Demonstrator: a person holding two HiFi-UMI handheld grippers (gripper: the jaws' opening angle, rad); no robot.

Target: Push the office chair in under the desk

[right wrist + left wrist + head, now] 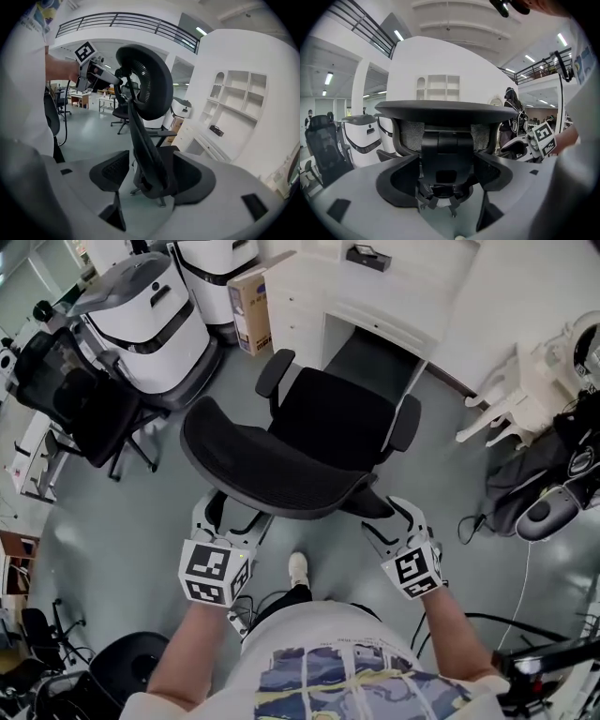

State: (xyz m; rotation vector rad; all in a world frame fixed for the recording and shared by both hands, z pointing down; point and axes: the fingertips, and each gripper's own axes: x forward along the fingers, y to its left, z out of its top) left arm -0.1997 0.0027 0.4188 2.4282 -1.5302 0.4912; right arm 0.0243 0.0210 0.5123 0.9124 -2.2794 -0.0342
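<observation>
- Head view: the white table (422, 287) runs along the far side, its dark kneehole facing the office chair (319, 427).
- The chair stands on the grey floor (122, 521) just short of the table, with its seat toward the kneehole and not yet under it; its curved backrest is turned to the person.
- The left tool (234, 519) is low behind the backrest's left end. Its jaws are spread wide, and the chair's rear spine (445, 140) shows between them, ungripped.
- The right tool (394, 521) is behind the backrest's right end. Its jaws are also wide apart, with the backrest (145, 93) edge-on between them and nothing clasped.
</observation>
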